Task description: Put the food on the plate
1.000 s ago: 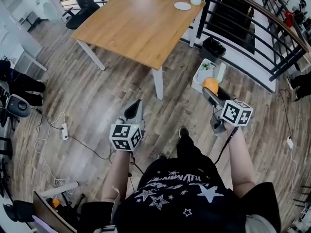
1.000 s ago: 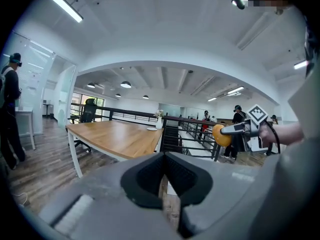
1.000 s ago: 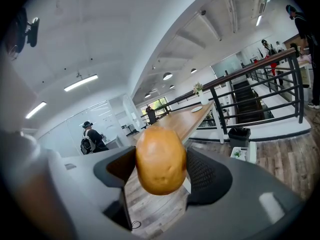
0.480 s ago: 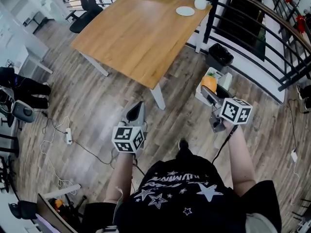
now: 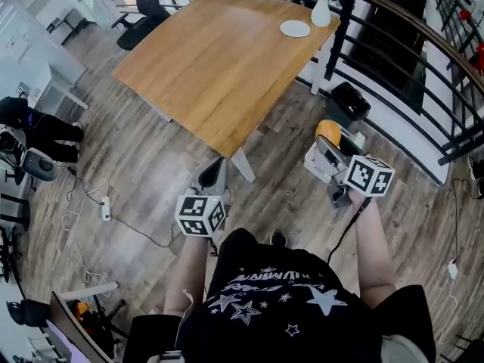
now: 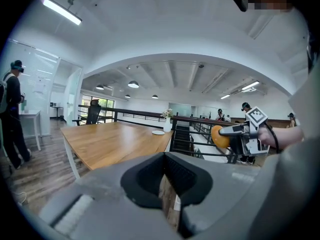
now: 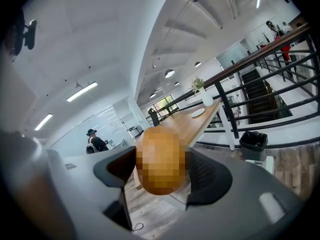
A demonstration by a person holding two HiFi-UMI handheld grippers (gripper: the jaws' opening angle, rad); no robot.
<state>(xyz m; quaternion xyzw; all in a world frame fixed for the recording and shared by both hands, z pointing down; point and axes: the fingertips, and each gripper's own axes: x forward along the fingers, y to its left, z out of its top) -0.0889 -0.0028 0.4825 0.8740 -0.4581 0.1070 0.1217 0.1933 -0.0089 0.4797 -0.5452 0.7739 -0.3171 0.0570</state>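
Observation:
My right gripper (image 5: 327,144) is shut on a round orange-brown piece of food (image 5: 327,131), held above the wood floor near the table's corner. In the right gripper view the food (image 7: 160,159) fills the space between the two dark pads. A small white plate (image 5: 295,28) lies at the far corner of the wooden table (image 5: 219,51), also seen as the plate (image 7: 198,112) beyond the food. My left gripper (image 5: 214,169) is shut with nothing in it, pointing at the table's near corner. From the left gripper view, the food (image 6: 218,136) shows off to the right.
A white vase (image 5: 321,10) with flowers stands next to the plate. Black railings (image 5: 393,59) run along the right, with a black bin (image 5: 349,100) and a white box (image 5: 319,161) at their foot. Cables and a power strip (image 5: 104,206) lie on the floor at left. A person (image 6: 12,114) stands far left.
The person has stepped forward, so the table's near corner now lies closer to both grippers. The right gripper still holds the food; the left stays shut.

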